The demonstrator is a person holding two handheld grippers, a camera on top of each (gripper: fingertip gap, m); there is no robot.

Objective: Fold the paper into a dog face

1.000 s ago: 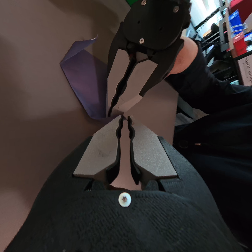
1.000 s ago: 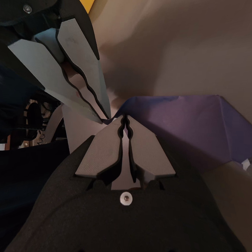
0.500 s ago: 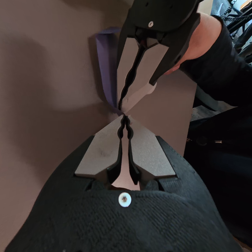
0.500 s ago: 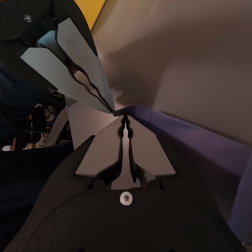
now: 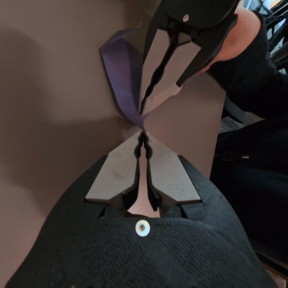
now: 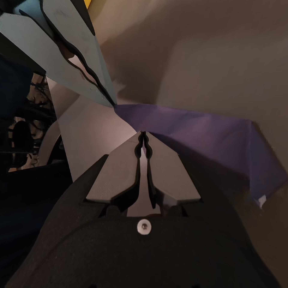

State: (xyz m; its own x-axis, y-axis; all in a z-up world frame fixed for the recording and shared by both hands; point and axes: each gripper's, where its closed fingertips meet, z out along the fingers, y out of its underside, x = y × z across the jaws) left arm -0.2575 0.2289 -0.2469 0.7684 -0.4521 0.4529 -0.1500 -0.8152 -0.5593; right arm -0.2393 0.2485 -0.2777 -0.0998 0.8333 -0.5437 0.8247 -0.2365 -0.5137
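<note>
The purple paper (image 5: pixel 123 74) is partly folded and held up off the brown table (image 5: pixel 46 109). My left gripper (image 5: pixel 143 133) is shut on the paper's pointed corner. My right gripper (image 5: pixel 141 111), just beyond it, is shut on the same paper a short way up its edge. In the right wrist view my right gripper (image 6: pixel 143 132) pinches the paper's (image 6: pixel 210 140) near edge. There the left gripper (image 6: pixel 114 106) grips the corner tip at upper left. A fold crease runs down the paper's far end, where a white underside corner (image 6: pixel 261 201) shows.
The table's edge (image 5: pixel 218 124) runs close on the right of the left wrist view. A person's hand (image 5: pixel 233 39) and dark sleeve (image 5: pixel 249 85) are beyond it. A yellow object (image 6: pixel 88 3) shows at the top of the right wrist view. Tip to tip, the grippers are about 5 cm apart.
The two grippers have drawn a little apart, both still shut on the paper. The paper has turned from edge-on, so more of its purple face shows.
</note>
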